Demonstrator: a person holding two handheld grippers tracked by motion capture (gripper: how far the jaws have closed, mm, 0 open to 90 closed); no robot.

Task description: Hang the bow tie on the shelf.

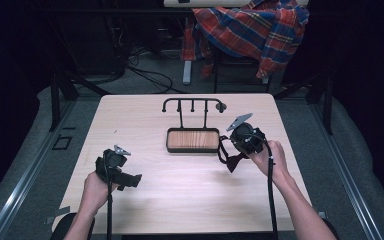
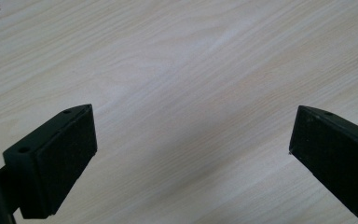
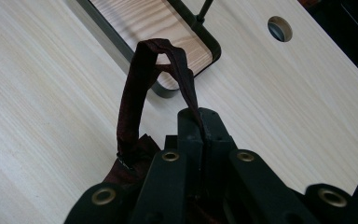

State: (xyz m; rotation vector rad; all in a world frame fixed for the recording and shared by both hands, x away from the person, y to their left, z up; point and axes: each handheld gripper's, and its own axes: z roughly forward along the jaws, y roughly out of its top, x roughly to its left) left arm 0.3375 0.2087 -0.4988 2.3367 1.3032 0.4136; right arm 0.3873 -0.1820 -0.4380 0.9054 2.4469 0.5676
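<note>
high view: right gripper point(image 1: 236, 156) low beside the stand's wooden tray point(image 1: 193, 140), fingers pinched shut on a dark red strap point(image 3: 135, 100) looping up just short of the tray's corner; left gripper point(image 1: 130, 181) well apart near the front edge, fingers spread wide over bare pale surface point(image 2: 182, 93); broad free room between; plaid cloth point(image 1: 252, 27) on a chair beyond.

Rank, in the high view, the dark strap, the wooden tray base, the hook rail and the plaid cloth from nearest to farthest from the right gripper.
1. Dark strap: pinched in the right gripper, hanging at its left.
2. Wooden tray base: just left, mid-table.
3. Hook rail: behind the tray, toward the far edge.
4. Plaid cloth: off the table, draped at the back.
</note>
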